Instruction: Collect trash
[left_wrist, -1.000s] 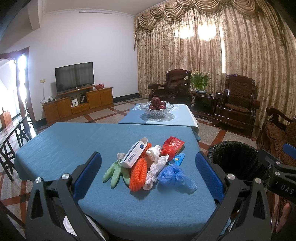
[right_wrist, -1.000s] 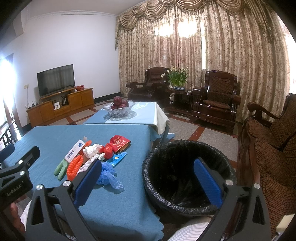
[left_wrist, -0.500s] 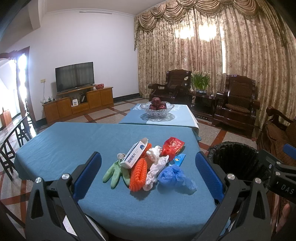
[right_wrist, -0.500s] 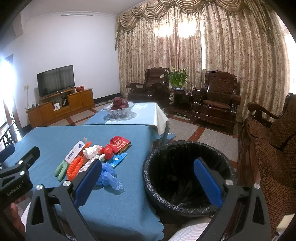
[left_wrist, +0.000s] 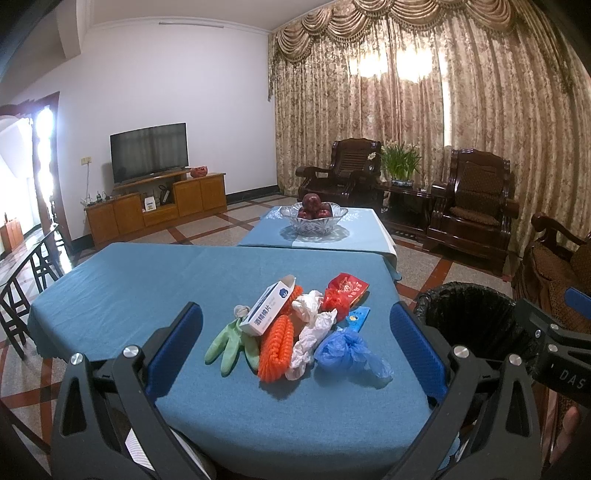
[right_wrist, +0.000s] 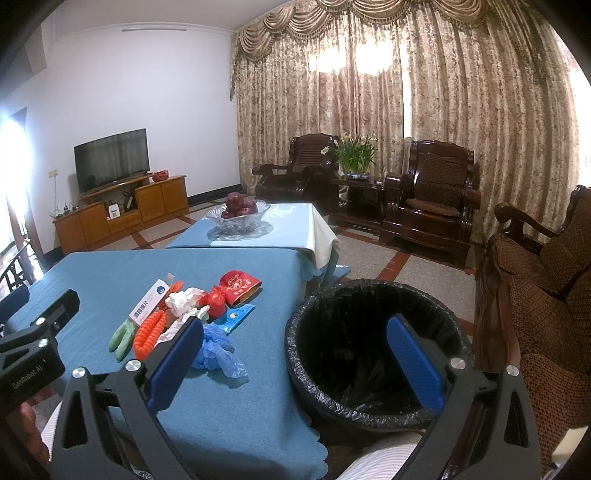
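A heap of trash lies on the blue-clothed table (left_wrist: 122, 291): a green glove (left_wrist: 231, 341), a white and blue box (left_wrist: 271, 304), an orange net (left_wrist: 277, 347), white tissue (left_wrist: 312, 330), a blue plastic bag (left_wrist: 347, 349), a red wrapper (left_wrist: 347, 288) and a small blue card (left_wrist: 358, 316). My left gripper (left_wrist: 295, 339) is open, its blue pads spread wide on the near side of the heap, nothing between them. My right gripper (right_wrist: 295, 354) is open too, hanging above the black-lined bin (right_wrist: 373, 350) beside the table's right edge.
A second blue table holds a glass bowl of red fruit (left_wrist: 314, 218). Dark wooden armchairs (left_wrist: 476, 206) and a potted plant (left_wrist: 400, 166) stand along the curtain. A TV on a wooden cabinet (left_wrist: 155, 206) is at the far wall. A dark chair (left_wrist: 22, 288) stands left.
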